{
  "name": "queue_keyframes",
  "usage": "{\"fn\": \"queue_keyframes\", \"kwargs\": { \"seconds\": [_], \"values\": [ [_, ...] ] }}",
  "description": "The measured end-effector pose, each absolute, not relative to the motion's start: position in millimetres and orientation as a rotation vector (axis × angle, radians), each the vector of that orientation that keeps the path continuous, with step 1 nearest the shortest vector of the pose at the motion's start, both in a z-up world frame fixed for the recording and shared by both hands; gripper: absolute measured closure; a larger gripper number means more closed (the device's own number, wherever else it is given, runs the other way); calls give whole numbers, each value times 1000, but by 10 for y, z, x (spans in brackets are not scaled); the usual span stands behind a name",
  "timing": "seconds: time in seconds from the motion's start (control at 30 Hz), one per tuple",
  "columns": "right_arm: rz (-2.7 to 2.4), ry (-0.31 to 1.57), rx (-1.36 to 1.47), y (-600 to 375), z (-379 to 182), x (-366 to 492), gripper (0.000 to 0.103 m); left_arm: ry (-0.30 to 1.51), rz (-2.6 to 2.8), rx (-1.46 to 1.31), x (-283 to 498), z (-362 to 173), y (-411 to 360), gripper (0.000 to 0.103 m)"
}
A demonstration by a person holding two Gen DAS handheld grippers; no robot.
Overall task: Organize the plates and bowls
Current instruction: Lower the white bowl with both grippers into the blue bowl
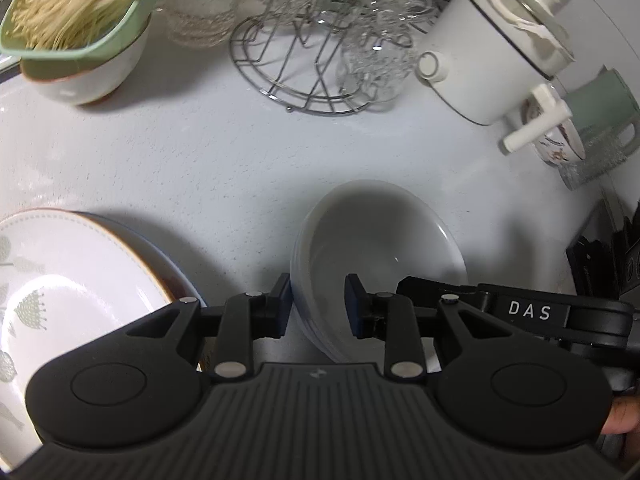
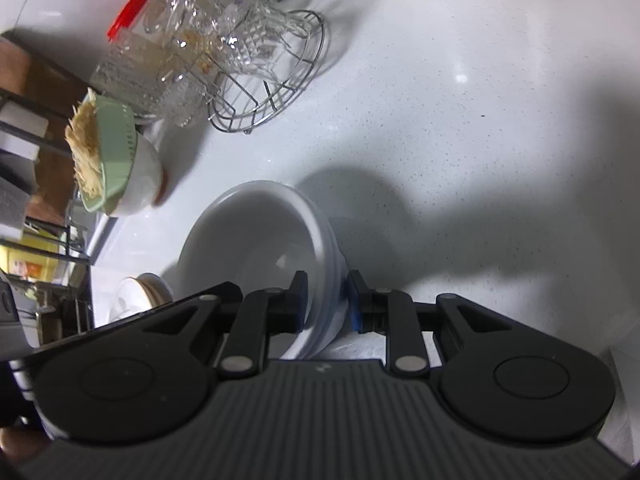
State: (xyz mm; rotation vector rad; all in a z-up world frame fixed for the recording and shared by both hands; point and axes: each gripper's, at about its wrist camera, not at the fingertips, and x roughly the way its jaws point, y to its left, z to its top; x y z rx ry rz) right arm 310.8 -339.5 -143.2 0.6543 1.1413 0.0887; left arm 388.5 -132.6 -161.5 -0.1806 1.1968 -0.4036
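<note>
The speckled white countertop carries everything. On it sits a stack of plain white ceramic bowls, empty inside. Beside the stack lies a leaf-patterned white plate; beyond it stand a round wire rack of clear glass cups and a green strainer of pale noodles. The left gripper straddles one side of the stack's rim, the right gripper the opposite side; whether either presses, I cannot tell.

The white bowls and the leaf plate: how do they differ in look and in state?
The white bowls are plain and deep; the leaf plate is shallow, with grey-green leaves and a brown rim. The left gripper and right gripper each straddle the bowls' wall; nothing grips the plate. Both are stacked pieces on the white counter.
</note>
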Motion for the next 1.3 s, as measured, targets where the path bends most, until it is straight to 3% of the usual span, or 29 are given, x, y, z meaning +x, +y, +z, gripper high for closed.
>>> {"fn": "queue_keyframes", "kwargs": {
  "seconds": [0.63, 1.3],
  "values": [
    [48, 1093, 666, -3395, -855, 2643, 79, 1180, -417, -272, 3437, -952, -1212, 71],
    [172, 1071, 573, -2898, -512, 2591, 79, 1086, -346, -377, 3107, -587, -521, 70]
  ]
}}
